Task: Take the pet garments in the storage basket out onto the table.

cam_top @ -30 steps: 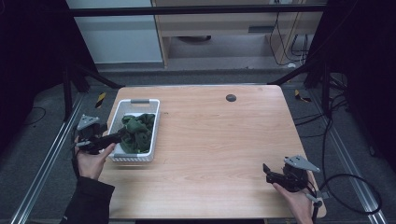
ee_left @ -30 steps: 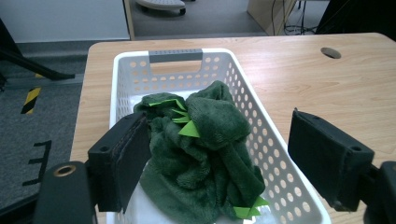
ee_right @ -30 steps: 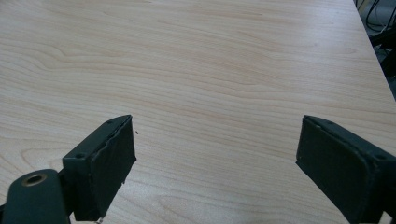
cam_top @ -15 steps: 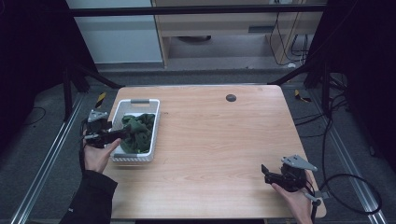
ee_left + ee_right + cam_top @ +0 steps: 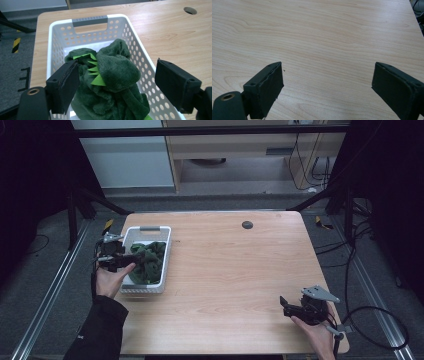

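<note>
White perforated plastic basket [image 5: 165,251] sits at the left edge of the light wooden table [image 5: 235,285]; broad bare tabletop lies to its right. A dark green plush toy with bright green spikes [image 5: 110,82] fills the basket. Left gripper [image 5: 117,85]: jaws spread wide, straddling the toy, one pad against the plush, nothing clamped. Right gripper [image 5: 327,85]: jaws wide apart, empty, over bare wood near the front right corner. The toy's lower part is cut off.

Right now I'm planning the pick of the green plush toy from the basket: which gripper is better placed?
Left. The left gripper is open with its jaws either side of the green plush toy in the white basket; the right gripper is across the table.
</note>
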A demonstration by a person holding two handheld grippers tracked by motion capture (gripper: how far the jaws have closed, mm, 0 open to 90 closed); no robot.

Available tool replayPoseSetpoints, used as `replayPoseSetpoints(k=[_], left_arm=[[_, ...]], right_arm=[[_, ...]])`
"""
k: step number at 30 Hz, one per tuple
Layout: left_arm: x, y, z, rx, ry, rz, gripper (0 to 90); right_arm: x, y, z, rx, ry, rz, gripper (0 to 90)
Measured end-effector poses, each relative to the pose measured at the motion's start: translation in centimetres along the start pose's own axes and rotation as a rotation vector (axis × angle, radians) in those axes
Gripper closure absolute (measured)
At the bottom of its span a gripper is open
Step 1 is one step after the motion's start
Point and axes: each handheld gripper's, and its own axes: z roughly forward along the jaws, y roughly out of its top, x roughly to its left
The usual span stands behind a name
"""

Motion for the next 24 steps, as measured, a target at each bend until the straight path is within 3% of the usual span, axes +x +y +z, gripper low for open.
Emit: replayPoseSetpoints(k=[6,24], left_arm=[[-0.2,0.2,0.8,0.035,-0.001,0.017,18.7],[-0.1,0.3,3.3,0.108,0.009,0.011,17.2]], right_arm=[[0.0,0.0,0.1,0.004,0.003,0.001,9.8],[0.0,-0.1,0.3,0.014,0.010,-0.002,9.1]])
